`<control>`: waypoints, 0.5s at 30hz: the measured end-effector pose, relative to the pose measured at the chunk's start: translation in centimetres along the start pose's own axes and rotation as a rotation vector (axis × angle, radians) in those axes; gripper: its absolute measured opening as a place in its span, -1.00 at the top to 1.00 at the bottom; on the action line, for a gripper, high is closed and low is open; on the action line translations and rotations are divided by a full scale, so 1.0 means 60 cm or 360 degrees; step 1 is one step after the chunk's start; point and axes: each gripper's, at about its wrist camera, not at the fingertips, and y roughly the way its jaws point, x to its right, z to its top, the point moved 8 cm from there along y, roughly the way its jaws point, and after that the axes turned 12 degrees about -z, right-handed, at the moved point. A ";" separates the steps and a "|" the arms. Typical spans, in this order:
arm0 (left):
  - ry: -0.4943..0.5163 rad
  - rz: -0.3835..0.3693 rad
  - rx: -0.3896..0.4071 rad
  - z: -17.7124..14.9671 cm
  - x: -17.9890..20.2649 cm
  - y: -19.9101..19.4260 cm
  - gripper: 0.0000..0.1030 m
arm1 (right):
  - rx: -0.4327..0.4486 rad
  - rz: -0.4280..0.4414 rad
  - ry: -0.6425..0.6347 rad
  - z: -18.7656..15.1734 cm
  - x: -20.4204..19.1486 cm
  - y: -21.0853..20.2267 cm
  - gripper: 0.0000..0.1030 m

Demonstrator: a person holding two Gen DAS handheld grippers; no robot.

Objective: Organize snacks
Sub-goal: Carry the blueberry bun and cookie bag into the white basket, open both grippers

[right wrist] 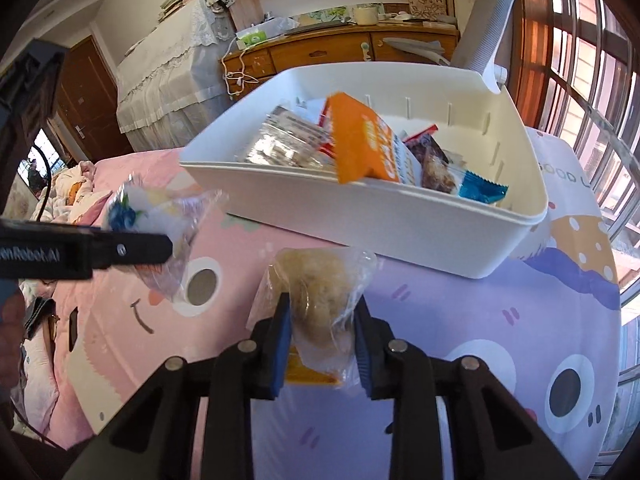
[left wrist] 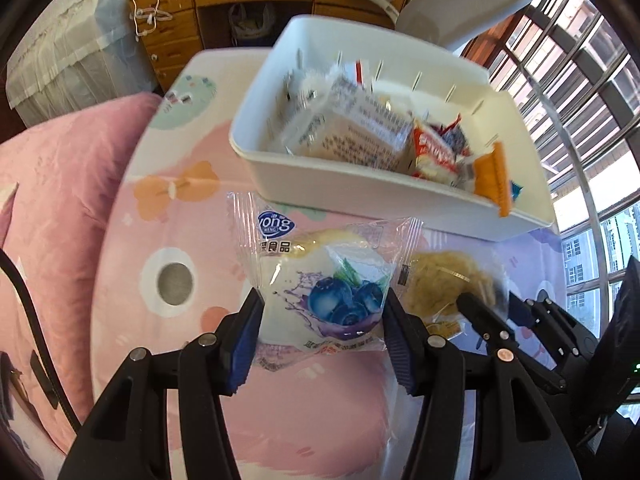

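My left gripper (left wrist: 322, 310) is shut on a clear blueberry pastry packet (left wrist: 320, 276), held above the pink table cover. The same packet (right wrist: 154, 216) shows blurred at the left of the right wrist view, in the left gripper (right wrist: 170, 246). My right gripper (right wrist: 322, 314) is shut on a clear packet with a pale floss bun (right wrist: 320, 292) inside, lifted just in front of the white bin (right wrist: 360, 216). In the left wrist view that bun packet (left wrist: 448, 284) hangs to the right, in the right gripper (left wrist: 486, 304). The white bin (left wrist: 344, 184) holds several snack packets.
The table cover (right wrist: 460, 340) is pink and purple with cartoon faces. A pink bedspread (left wrist: 52, 200) lies to the left. Behind the bin stand a wooden desk (right wrist: 320, 52) and a grey chair (right wrist: 492, 28). Barred windows (right wrist: 592, 60) run along the right.
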 end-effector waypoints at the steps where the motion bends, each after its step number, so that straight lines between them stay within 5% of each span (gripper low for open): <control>1: 0.0011 0.0007 0.0012 -0.001 0.004 -0.015 -0.07 | 0.0001 0.0005 -0.0005 0.001 -0.005 -0.005 0.46; 15: 0.0090 0.0110 0.0044 0.059 0.009 -0.116 -0.07 | 0.0152 0.0068 -0.0010 0.062 -0.025 -0.109 0.46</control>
